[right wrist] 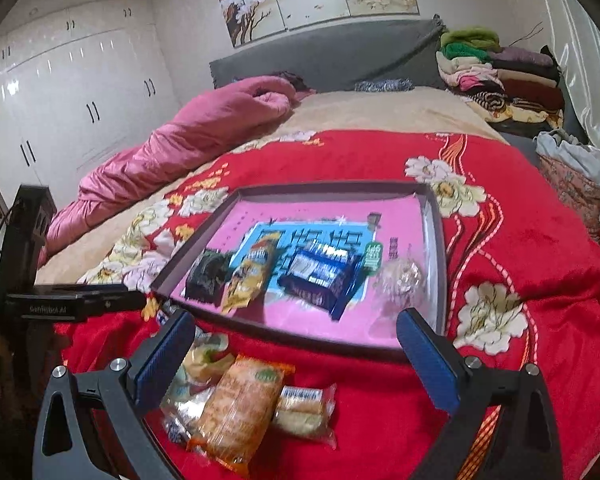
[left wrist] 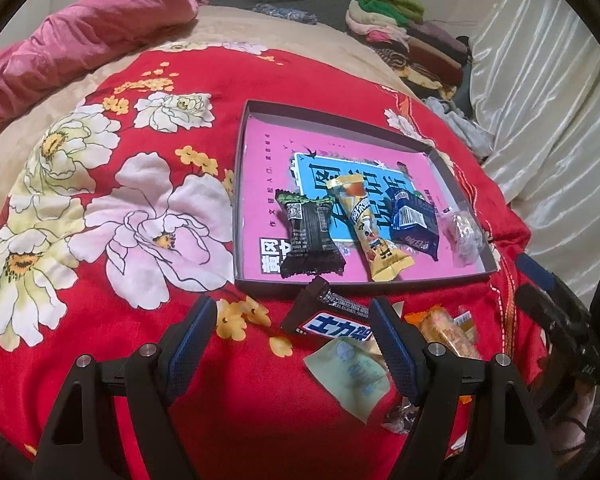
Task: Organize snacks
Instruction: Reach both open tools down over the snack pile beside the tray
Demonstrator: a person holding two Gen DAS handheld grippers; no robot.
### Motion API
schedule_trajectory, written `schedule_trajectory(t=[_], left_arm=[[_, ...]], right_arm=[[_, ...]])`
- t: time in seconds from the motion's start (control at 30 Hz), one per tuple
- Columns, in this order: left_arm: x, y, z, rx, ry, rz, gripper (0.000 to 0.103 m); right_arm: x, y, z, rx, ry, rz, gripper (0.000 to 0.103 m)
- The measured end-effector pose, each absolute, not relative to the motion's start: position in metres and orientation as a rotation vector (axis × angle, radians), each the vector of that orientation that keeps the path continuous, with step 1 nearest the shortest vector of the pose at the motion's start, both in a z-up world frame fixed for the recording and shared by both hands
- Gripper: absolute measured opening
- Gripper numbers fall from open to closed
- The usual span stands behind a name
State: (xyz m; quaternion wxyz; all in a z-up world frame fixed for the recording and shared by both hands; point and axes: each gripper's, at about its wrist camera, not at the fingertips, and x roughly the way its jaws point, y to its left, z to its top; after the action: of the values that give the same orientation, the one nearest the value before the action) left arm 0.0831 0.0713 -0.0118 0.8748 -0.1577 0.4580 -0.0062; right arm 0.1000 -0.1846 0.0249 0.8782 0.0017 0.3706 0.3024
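Observation:
A shallow box lid with a pink lining (left wrist: 260,144) (right wrist: 436,216) lies on the red flowered blanket. In it lie a black snack pack (left wrist: 310,236) (right wrist: 208,276), a yellow pack (left wrist: 374,228) (right wrist: 250,274), a dark blue pack (left wrist: 414,222) (right wrist: 320,280) and a clear wrapped sweet (left wrist: 462,232) (right wrist: 402,280). In front of the lid lie a Snickers bar (left wrist: 328,316), a pale green packet (left wrist: 350,374), an orange cracker pack (right wrist: 240,404) (left wrist: 444,330) and a small clear pack (right wrist: 304,410). My left gripper (left wrist: 294,308) is open above the Snickers bar. My right gripper (right wrist: 296,320) is open above the loose snacks.
A pink quilt (right wrist: 188,140) lies rolled at the back left. Folded clothes (right wrist: 500,76) are stacked by the grey headboard (right wrist: 324,60). A pale curtain (left wrist: 548,92) hangs on the right. White wardrobes (right wrist: 72,92) stand at the left.

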Motion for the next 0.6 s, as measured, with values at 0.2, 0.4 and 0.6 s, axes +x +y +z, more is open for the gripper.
schedule_trajectory(t=[0.2,0.4,0.6], left_arm=[[0.083,0.069,-0.015,-0.318,0.968,-0.024,0.079],[0.082,0.061,-0.020,-0.313,0.995,-0.049,0.079],[0.075,0.046,-0.021,-0.288,1.015,-0.098,0.079]], right_arm=[[0.090,-0.178,0.017,-0.026,0.810,0.635,0.102],[0.082,-0.171,0.013,-0.069,0.827,0.648,0.102],[0.076,-0.165,0.006,-0.084,0.861,0.687,0.102]])
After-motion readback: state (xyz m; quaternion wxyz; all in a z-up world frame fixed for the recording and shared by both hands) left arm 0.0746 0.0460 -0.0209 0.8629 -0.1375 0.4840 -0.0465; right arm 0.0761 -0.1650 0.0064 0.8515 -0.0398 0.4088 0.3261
